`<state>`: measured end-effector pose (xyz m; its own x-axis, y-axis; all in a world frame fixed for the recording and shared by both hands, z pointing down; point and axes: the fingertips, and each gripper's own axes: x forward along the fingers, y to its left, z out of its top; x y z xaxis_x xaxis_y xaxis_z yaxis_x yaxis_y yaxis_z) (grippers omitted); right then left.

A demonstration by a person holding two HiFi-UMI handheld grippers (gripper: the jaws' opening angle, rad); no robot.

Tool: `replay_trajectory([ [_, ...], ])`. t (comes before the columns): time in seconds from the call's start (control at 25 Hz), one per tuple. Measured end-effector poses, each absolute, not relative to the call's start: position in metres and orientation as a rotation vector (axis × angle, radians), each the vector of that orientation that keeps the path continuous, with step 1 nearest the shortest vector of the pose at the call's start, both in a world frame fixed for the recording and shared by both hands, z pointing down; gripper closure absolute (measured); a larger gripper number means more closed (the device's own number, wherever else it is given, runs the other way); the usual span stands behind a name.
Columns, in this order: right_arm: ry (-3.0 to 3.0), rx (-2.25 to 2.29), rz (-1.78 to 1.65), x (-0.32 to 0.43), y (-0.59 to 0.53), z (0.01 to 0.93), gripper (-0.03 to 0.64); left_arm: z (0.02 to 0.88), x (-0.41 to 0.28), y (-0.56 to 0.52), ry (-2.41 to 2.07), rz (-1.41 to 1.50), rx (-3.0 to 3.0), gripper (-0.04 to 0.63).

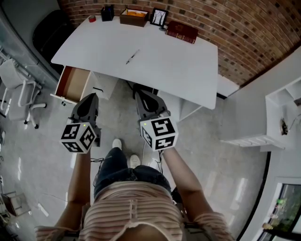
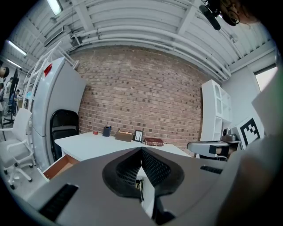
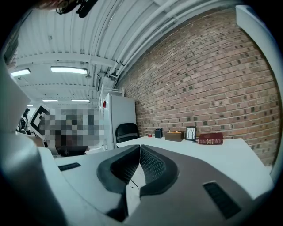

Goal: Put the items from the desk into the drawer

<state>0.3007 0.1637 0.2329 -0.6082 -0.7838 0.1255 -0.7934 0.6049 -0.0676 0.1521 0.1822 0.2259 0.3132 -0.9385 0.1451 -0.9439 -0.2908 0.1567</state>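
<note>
A white desk [image 1: 164,66] carries a pen [image 1: 132,57], a red book [image 1: 182,31], a picture frame [image 1: 159,17], a wooden box [image 1: 134,17], a dark pen holder [image 1: 107,12] and a small red object [image 1: 92,19]. The wooden drawer [image 1: 73,84] stands pulled out at the desk's left end. My left gripper [image 1: 90,97] hovers shut and empty in front of the drawer. My right gripper [image 1: 142,94] is shut and empty before the desk's front edge. The left gripper view shows the shut jaws, the drawer [image 2: 59,165] and the book [image 2: 154,141]. In the right gripper view, the book [image 3: 210,138] lies far off.
A white swivel chair [image 1: 19,89] stands left of the drawer and a black chair [image 1: 49,33] sits behind the desk's left end. White shelves [image 1: 282,108] line the right wall. A brick wall [image 1: 225,23] backs the desk. The person's feet [image 1: 124,153] stand on the grey floor.
</note>
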Motion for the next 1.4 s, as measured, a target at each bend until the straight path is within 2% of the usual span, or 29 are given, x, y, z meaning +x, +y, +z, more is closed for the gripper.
replay_trajectory([
  [0.4,-2.661,1.46,0.236,0.309,0.111,0.244,0.6,0.239,0.15,0.114,-1.655,0.097,2.385,0.586],
  [0.8,-2.526,1.605,0.298,0.306,0.029,0.258,0.6,0.272,0.15,-0.008,-1.513,0.27,2.419,0.583],
  [1.4,-2.272,1.848,0.449,0.318,-0.071,0.284,0.6,0.341,0.192,-0.166,-1.148,0.535,2.494,0.581],
])
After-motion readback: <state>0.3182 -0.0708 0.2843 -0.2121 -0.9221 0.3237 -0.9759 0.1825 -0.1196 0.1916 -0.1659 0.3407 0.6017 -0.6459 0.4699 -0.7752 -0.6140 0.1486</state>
